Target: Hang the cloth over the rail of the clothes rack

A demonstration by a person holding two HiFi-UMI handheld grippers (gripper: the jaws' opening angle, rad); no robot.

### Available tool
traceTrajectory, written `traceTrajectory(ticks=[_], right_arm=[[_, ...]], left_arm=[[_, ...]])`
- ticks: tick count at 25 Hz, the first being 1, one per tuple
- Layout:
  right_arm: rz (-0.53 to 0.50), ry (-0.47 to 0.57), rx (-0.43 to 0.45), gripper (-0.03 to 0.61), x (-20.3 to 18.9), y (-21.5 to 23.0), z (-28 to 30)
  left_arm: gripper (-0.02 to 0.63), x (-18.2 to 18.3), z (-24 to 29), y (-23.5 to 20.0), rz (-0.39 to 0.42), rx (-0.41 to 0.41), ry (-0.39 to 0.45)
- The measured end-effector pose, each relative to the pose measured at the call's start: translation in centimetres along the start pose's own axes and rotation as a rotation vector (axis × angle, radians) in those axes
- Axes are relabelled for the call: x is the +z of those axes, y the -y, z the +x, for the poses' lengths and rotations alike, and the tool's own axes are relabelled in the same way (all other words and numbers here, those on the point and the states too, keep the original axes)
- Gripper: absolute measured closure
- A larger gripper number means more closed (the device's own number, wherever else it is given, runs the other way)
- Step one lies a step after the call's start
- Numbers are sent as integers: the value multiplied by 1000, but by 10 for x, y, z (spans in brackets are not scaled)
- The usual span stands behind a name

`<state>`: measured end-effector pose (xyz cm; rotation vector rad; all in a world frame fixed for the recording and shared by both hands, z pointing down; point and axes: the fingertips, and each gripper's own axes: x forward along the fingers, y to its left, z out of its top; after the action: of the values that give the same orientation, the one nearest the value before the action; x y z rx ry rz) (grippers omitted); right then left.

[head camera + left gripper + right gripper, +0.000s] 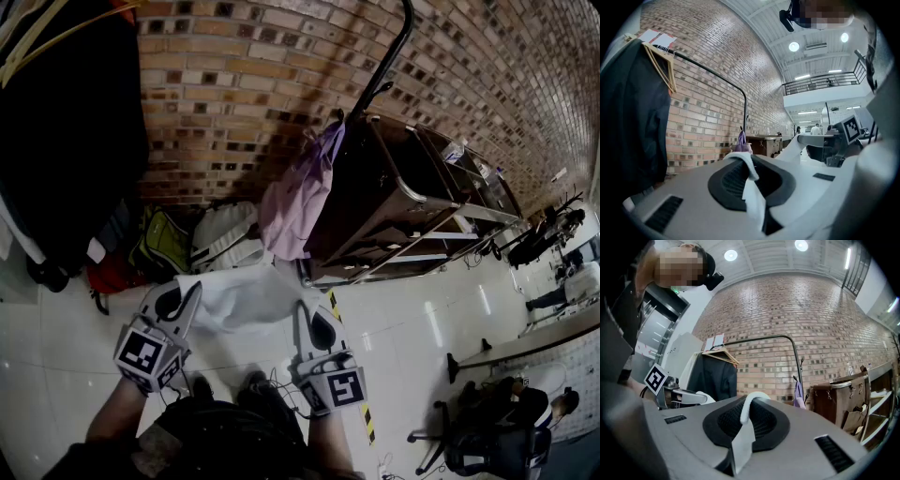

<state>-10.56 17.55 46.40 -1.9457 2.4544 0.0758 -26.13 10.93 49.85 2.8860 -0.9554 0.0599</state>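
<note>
A white cloth (239, 295) is stretched between my two grippers, low in the head view. My left gripper (186, 302) is shut on its left edge, and a strip of cloth (751, 183) runs out between the closed jaws. My right gripper (306, 319) is shut on the right edge, where a fold of cloth (744, 425) curls over the jaw tips. The rack's black rail (761, 337) arches ahead against the brick wall, also seen as the rail (710, 71) and its upright post (394, 54). Both grippers sit below and short of it.
A purple garment (300, 197) hangs by the post, beside a brown wooden cart (398, 192). A black jacket (66, 122) on a wooden hanger (661, 65) fills the rack's left end. Bags (164, 244) lie at the wall's foot. An office chair (487, 431) stands at right.
</note>
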Motion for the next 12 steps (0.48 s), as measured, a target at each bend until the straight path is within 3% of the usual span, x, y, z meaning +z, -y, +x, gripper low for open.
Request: traceTrajectory(ticks=[6, 12], right_arm=[[9, 16, 14, 552, -5, 23, 8], [0, 20, 82, 552, -8, 78, 23]], left_arm=[[586, -4, 17, 5, 5, 8, -19], [587, 0, 73, 23, 29, 40, -26]])
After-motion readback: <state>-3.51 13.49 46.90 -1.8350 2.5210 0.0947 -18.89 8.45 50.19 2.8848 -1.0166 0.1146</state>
